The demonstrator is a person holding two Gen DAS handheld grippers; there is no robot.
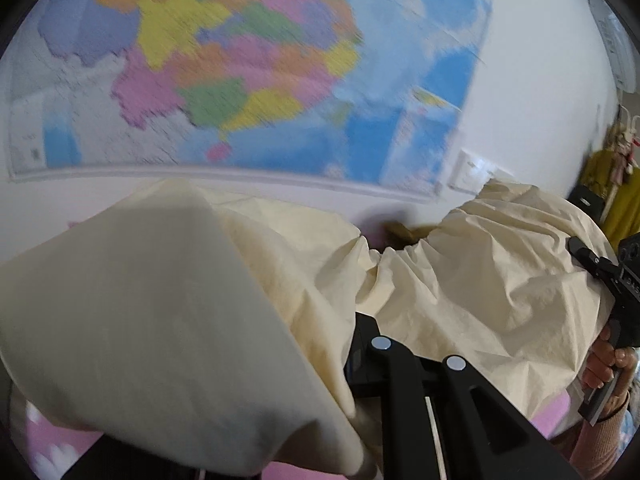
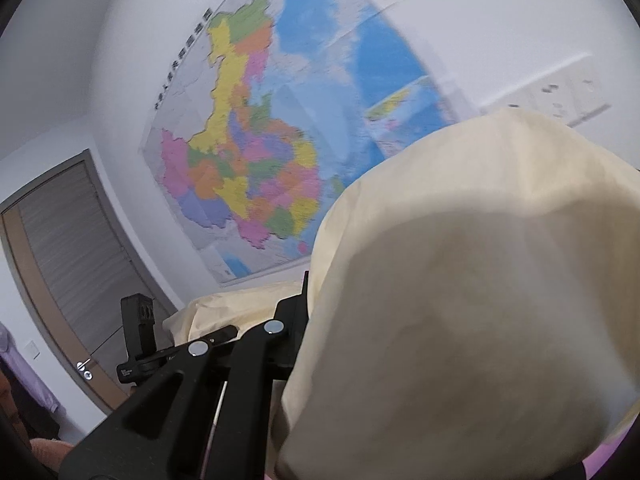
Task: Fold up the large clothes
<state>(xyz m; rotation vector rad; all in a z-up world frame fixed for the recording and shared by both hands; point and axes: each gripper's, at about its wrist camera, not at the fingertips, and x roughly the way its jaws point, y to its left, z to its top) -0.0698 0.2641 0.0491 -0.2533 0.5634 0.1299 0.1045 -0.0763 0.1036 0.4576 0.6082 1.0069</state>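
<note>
The cream garment point(image 1: 460, 280) is lifted up in front of the wall map point(image 1: 240, 60), draped over both hand-held grippers so the fingertips are buried; honestly can't tell if either is clamped. Pink bedding point(image 1: 60, 444) sits underneath.

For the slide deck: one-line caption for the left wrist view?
Cream garment lifted and draped over both claws, colourful wall map behind.
</note>
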